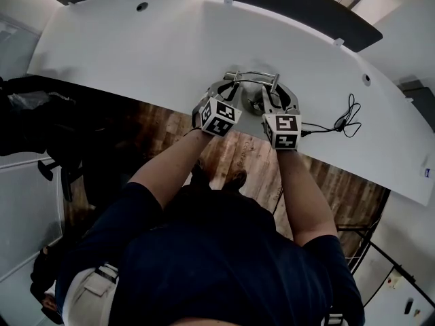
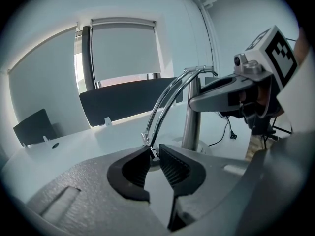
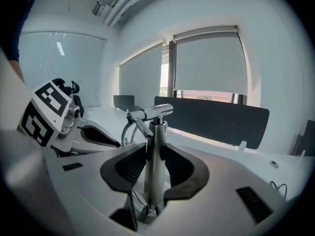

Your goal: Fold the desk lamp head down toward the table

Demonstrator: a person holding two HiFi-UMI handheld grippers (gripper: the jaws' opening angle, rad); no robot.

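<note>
You held the right gripper clamped on the slick-looking steel post, left gripper pinching the thin, likely springy arm

White curved table. Desk lamp stands on its round base near the front edge. Black cable lies looped just right of it. Cable holes farther back.

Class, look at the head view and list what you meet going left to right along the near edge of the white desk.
left gripper → right gripper → black cable → small blue label
</note>
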